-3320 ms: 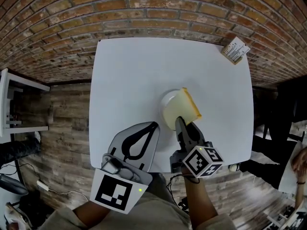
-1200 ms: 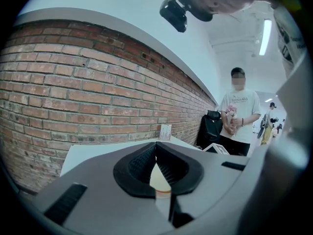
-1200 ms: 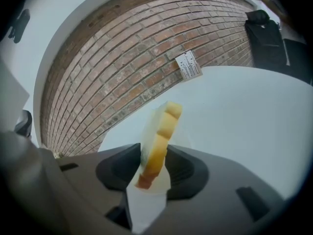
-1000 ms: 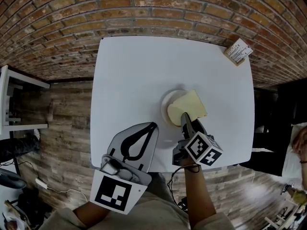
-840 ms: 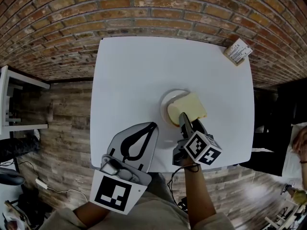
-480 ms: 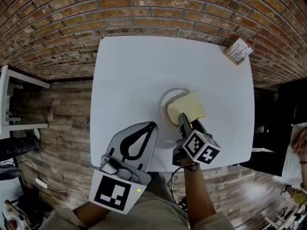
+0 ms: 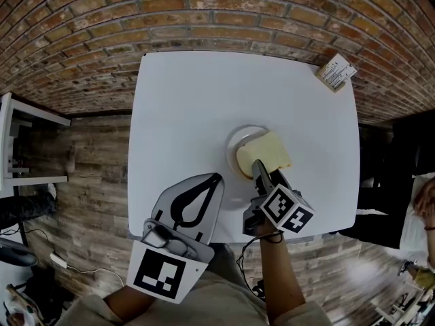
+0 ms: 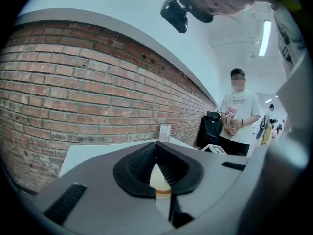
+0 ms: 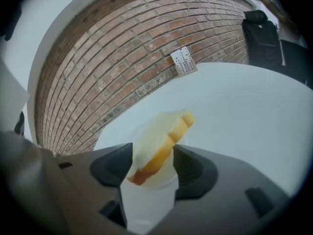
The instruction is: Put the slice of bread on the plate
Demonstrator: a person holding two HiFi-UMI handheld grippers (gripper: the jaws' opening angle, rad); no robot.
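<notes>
The slice of bread (image 7: 264, 156), pale with a golden crust, lies on the small white plate (image 7: 236, 140) in the middle of the white table (image 7: 183, 100), overhanging its right rim. My right gripper (image 7: 265, 176) sits just in front of it. In the right gripper view the bread (image 9: 161, 141) lies tilted between the jaws over the plate (image 9: 169, 166). The right gripper (image 9: 152, 151) is open; its jaws have just been opening, and the right pad stands apart from the crust. My left gripper (image 7: 217, 177) hovers at the near left with its tips together (image 8: 156, 145), holding nothing.
A small printed card (image 7: 334, 72) lies at the table's far right corner, against the brick wall (image 7: 204, 12). In the left gripper view a person (image 8: 238, 116) stands beyond the table. A black chair (image 9: 264, 28) is at the far right. Wooden floor surrounds the table.
The bread came down from a tilted hold above the plate and now rests on it. The right jaws have spread apart around it. The left gripper has not moved.
</notes>
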